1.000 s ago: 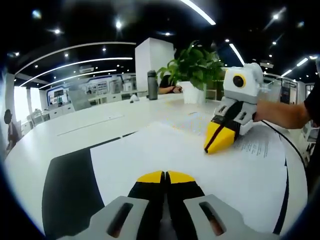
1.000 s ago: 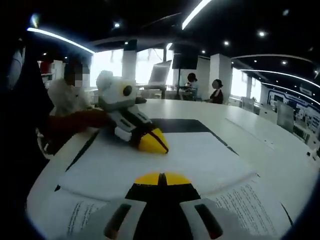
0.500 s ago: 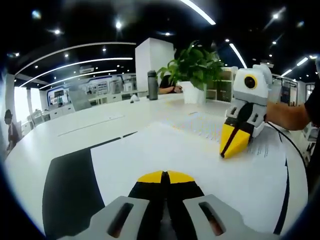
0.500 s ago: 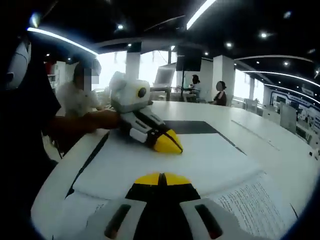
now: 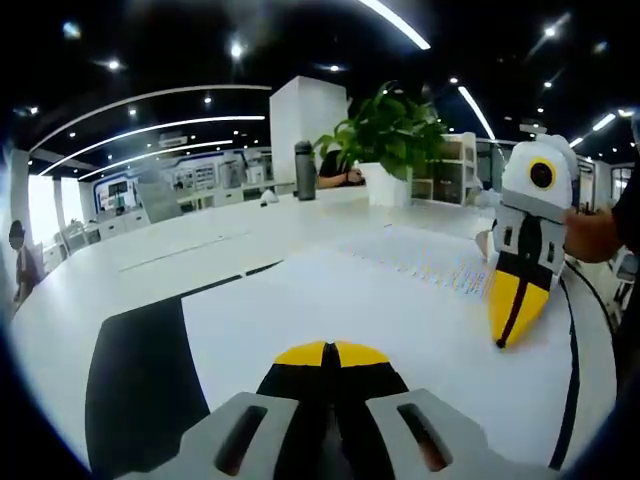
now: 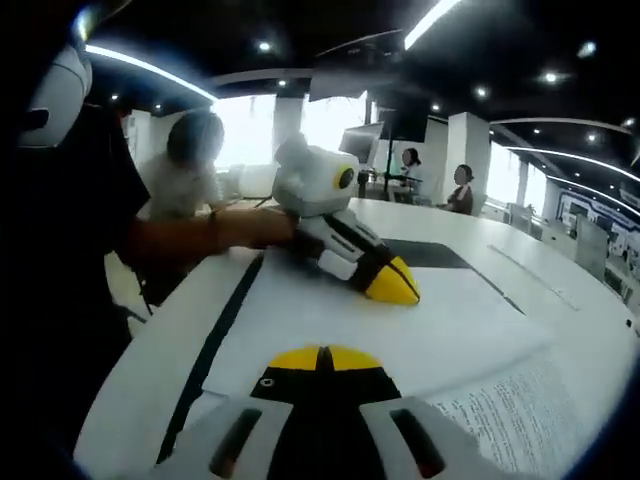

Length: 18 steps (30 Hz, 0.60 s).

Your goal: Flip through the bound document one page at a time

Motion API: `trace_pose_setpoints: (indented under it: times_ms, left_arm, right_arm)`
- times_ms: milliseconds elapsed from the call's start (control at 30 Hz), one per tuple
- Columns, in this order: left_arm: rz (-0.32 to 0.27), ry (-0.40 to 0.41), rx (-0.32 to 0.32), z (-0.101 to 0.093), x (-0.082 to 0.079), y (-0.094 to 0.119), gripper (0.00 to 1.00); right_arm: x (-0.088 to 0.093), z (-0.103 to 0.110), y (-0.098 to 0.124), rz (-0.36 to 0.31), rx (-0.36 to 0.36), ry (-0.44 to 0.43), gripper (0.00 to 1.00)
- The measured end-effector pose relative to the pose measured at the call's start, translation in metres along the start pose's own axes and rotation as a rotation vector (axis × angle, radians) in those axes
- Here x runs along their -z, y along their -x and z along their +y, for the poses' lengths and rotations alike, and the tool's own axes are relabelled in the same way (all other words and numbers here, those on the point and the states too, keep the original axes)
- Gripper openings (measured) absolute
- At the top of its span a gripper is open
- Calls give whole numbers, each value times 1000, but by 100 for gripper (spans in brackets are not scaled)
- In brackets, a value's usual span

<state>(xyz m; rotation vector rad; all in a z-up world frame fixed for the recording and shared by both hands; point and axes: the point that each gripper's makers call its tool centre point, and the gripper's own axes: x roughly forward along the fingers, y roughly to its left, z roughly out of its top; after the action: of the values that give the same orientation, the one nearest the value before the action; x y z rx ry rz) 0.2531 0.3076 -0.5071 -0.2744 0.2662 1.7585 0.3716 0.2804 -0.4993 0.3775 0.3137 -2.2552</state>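
Yellow-tipped fingers closed on both grippers, left gripper (image 5: pixel 325 352) pinning bound document (image 5: pixel 400 310); next, catching one page edge.

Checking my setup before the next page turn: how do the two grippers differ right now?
The left gripper lies low across the blank white page, tips resting flat on it, while the right gripper stands steeply, tips pointing down at the page near its right edge. The left sits near the page's middle; the right is close to the printed sheet. Both have yellow tips and shut jaws.
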Motion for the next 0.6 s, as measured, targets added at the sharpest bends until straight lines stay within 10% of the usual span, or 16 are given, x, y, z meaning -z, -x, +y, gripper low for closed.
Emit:
trace_pose_setpoints:
  times_ms: [600]
  left_arm:
    - [-1, -3, 0, 3, 0, -1, 3]
  right_arm:
    - [0, 29, 1, 8, -35, 7, 4]
